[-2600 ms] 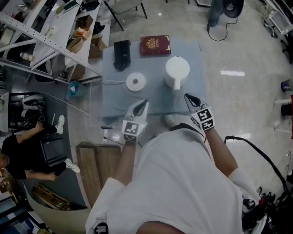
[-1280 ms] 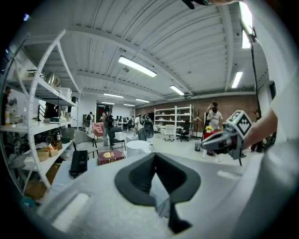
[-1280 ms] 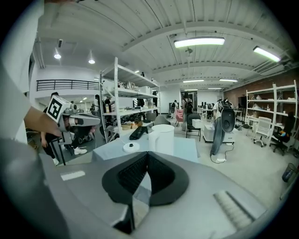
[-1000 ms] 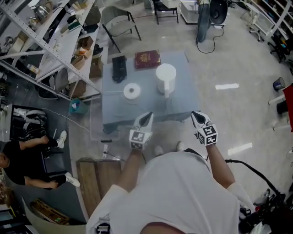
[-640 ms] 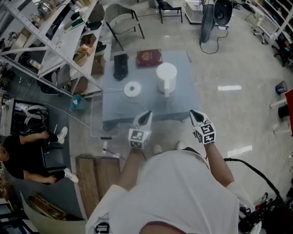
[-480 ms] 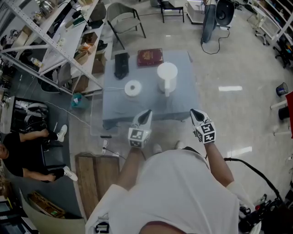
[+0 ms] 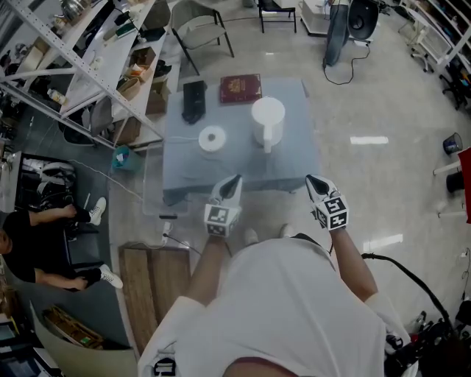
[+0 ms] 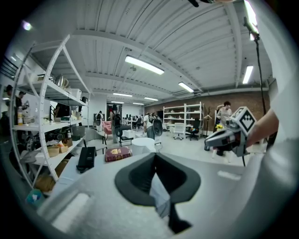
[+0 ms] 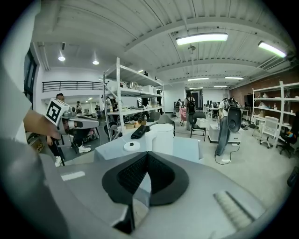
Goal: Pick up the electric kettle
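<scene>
The white electric kettle stands upright on the grey-blue table, its handle toward me. Its round white base lies to its left, apart from it. Both grippers hang short of the table's near edge and touch nothing. My left gripper is shut and empty, and so is my right gripper. The left gripper view shows the shut jaws with the kettle far ahead. In the right gripper view the kettle and base stand beyond the shut jaws.
A dark red book and a black device lie at the table's far side. Metal shelving runs along the left, with a seated person below it. A fan, a chair and a wooden pallet stand around.
Since the earliest frame the table and kettle have come to lie farther from both grippers. Over the last second the grippers have stayed put and shut.
</scene>
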A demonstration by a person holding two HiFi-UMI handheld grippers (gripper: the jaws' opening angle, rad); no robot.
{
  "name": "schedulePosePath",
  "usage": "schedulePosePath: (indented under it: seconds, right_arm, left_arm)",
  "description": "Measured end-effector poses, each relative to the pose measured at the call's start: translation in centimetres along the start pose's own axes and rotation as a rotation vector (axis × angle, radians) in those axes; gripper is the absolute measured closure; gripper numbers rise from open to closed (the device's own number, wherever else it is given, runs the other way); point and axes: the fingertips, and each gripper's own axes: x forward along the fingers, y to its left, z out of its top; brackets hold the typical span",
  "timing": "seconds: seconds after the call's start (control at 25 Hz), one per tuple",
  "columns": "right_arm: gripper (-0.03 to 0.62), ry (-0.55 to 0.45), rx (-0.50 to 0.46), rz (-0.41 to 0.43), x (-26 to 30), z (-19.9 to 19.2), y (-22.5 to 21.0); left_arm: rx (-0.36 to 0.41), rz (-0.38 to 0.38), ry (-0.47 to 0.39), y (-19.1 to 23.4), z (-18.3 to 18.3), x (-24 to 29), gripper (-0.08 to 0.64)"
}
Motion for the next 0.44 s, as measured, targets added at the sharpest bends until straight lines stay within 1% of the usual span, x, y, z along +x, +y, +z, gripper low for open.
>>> schedulePosePath:
  seconds: [0.12, 0.32, 0.44]
  right_arm:
    - [0.589, 0.003, 0.001, 0.004, -0.08, 0.14, -0.03]
    - [0.589, -0.013, 0.08, -0.008, -0.16, -0.06, -0.57]
    - [0.589, -0.016, 0.091, -0.01, 0.04, -0.13, -0.73]
  left_arm:
    - [0.004, -0.005, 0.004, 0.1, 0.14, 0.26, 0.558]
    - [0.007, -0.009, 0.018, 0.08, -0.4, 0.34, 0.558]
    - [0.016, -0.016, 0.022, -0.02, -0.55, 0.52, 0.558]
